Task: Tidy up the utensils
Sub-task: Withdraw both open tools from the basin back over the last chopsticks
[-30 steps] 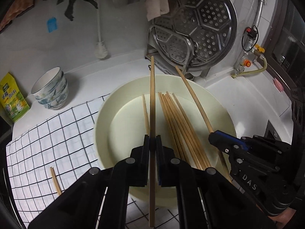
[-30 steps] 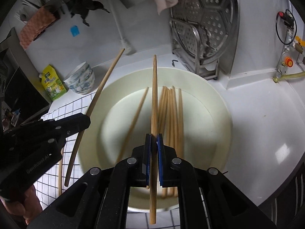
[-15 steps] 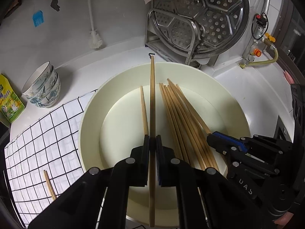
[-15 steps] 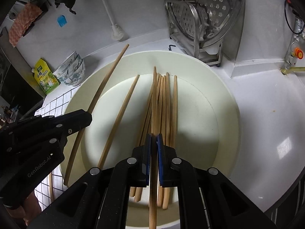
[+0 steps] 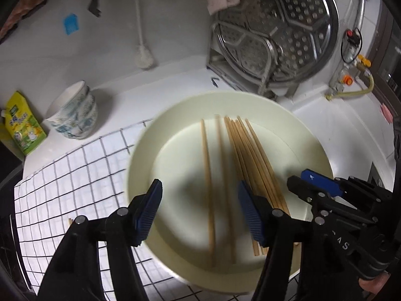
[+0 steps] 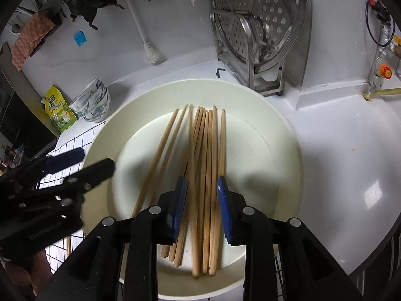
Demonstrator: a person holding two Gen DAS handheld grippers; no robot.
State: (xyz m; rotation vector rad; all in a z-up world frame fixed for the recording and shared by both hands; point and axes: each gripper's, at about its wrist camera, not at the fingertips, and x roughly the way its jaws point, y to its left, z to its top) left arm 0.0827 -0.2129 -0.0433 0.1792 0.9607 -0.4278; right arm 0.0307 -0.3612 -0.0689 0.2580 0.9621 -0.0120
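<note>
Several things are laid out on the white worktop (image 6: 338,138), and the largest, a cream basin (image 6: 280,115), is set at its centre. Wooden chopsticks (image 6: 208,150) are gathered inside it, pointing toward twelve o'clock. A stray chopstick (image 5: 69,222) is seen on the checked mat (image 5: 75,165), at eight o'clock of the basin. The release step is judged to be in hand: the left gripper (image 5: 200,213) is spreading, nothing pinched, and the right gripper (image 6: 201,205) is opening too, its chopstick dropped free. Next, the stray chopstick is probably to be fetched.
</note>
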